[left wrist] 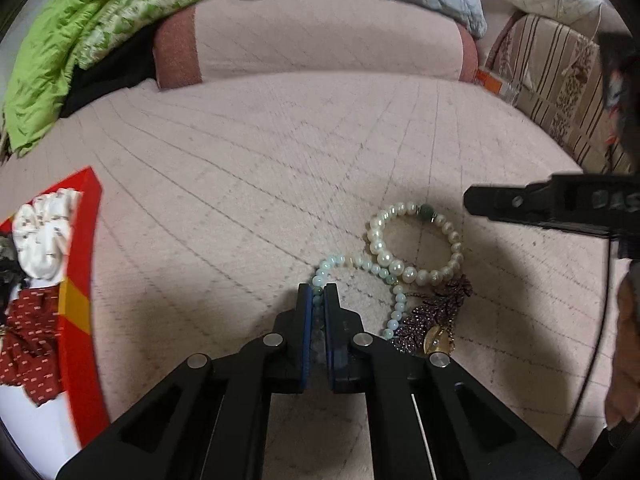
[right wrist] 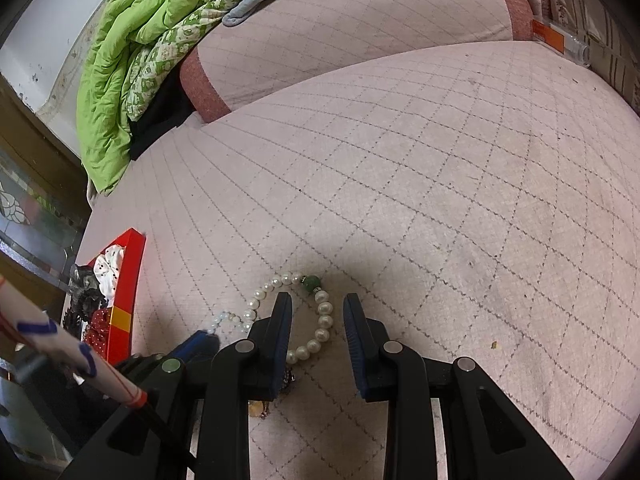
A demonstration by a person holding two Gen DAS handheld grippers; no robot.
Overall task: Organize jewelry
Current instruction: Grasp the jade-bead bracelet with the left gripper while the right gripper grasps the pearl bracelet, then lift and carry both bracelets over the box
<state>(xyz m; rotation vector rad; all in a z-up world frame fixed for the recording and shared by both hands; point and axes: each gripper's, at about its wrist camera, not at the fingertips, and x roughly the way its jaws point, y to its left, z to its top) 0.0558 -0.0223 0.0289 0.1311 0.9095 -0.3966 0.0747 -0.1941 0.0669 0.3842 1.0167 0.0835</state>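
Note:
On the pink quilted bed [left wrist: 248,184] lies a heap of jewelry. My left gripper [left wrist: 318,290] is shut on a strand of pale green beads [left wrist: 362,262], which trails off to the right. Beside it lie a white pearl bracelet [left wrist: 416,276] with one green bead and a purple leaf brooch [left wrist: 440,308]. My right gripper [right wrist: 317,304] is open above the pearl bracelet [right wrist: 324,322], one side of the loop lying between its fingers without touching the pads. In the left wrist view the right gripper [left wrist: 472,200] comes in from the right. A red box [left wrist: 80,280] holding cloth pouches stands at the left.
A bolster pillow [left wrist: 328,36] crosses the back of the bed, with a green quilt [left wrist: 80,24] heaped at the back left. A striped cushion [left wrist: 560,80] and an orange-labelled bottle [right wrist: 560,40] sit at the back right. A hand [left wrist: 628,340] and cable are at the right edge.

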